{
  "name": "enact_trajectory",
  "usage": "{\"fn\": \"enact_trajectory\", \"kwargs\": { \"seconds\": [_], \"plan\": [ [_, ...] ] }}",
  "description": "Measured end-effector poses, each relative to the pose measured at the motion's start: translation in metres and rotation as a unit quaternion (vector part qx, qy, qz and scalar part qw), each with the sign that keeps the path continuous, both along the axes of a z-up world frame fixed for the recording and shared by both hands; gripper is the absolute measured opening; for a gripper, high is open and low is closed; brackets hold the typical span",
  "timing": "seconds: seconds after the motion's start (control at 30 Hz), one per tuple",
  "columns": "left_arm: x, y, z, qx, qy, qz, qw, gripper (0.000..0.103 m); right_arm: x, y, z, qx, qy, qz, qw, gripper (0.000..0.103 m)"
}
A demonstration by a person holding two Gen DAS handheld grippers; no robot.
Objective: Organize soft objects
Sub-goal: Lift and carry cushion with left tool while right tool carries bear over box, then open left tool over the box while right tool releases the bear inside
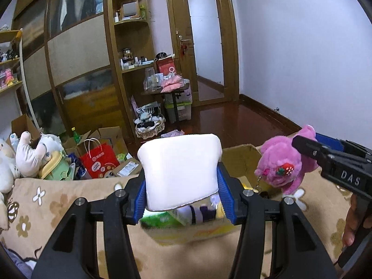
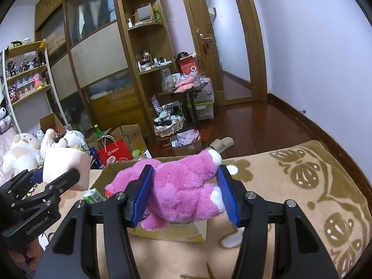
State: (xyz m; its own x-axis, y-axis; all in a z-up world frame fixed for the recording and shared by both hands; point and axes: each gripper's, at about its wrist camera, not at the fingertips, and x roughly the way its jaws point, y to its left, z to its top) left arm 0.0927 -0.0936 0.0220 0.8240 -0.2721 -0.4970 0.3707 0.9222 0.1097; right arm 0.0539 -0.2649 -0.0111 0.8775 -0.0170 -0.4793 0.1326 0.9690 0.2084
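Note:
My left gripper (image 1: 182, 186) is shut on a white toast-shaped soft cushion (image 1: 181, 171), its blue pads pressing both sides. That cushion (image 2: 67, 168) also shows at the left of the right wrist view, held in the left gripper (image 2: 54, 177). My right gripper (image 2: 184, 188) is shut on a pink plush bear (image 2: 181, 186) with white paws. In the left wrist view the bear (image 1: 284, 162) hangs at the right with a strawberry charm, in the right gripper (image 1: 310, 143). Both toys hang above an open cardboard box (image 1: 240, 160) on the bed. The box (image 2: 172, 232) holds several small items.
A beige flowered blanket (image 2: 290, 186) covers the bed. Plush toys (image 1: 28, 153), a red paper bag (image 1: 100, 162) and cardboard boxes crowd the floor at the left. Shelves, a wardrobe and a wooden door (image 1: 204, 44) stand behind. Slippers (image 2: 222, 144) lie on the dark wood floor.

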Motion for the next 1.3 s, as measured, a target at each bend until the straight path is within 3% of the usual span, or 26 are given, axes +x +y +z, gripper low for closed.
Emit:
{"fn": "enact_trajectory", "kwargs": {
  "seconds": [0.3, 0.43, 0.63, 0.87, 1.0, 1.23, 1.3],
  "plan": [
    [0.029, -0.021, -0.024, 0.004, 0.039, -0.022, 0.9990, 0.052, 0.031, 0.006, -0.018, -0.017, 0.001, 0.009, 1.000, 0.059],
    [0.034, -0.027, -0.037, 0.024, 0.040, -0.017, 0.9988, 0.052, 0.042, 0.010, -0.033, -0.025, 0.013, 0.014, 1.000, 0.060],
    [0.046, -0.026, -0.053, 0.018, 0.070, -0.009, 0.9973, 0.056, 0.048, 0.015, -0.046, -0.037, 0.018, 0.025, 0.999, 0.062],
    [0.048, -0.022, -0.056, 0.009, 0.076, -0.006, 0.9970, 0.065, 0.053, 0.013, -0.054, -0.017, 0.026, 0.036, 0.999, 0.067],
    [0.044, -0.018, -0.049, 0.002, 0.060, -0.002, 0.9982, 0.080, 0.050, 0.008, -0.052, -0.004, 0.021, 0.034, 0.999, 0.067],
    [0.035, -0.009, -0.040, 0.005, 0.052, 0.006, 0.9986, 0.082, 0.043, 0.002, -0.048, 0.002, 0.022, 0.023, 0.999, 0.069],
    [0.032, -0.007, -0.038, 0.009, 0.051, 0.009, 0.9986, 0.083, 0.040, 0.000, -0.045, 0.002, 0.023, 0.019, 1.000, 0.076]
  ]
}}
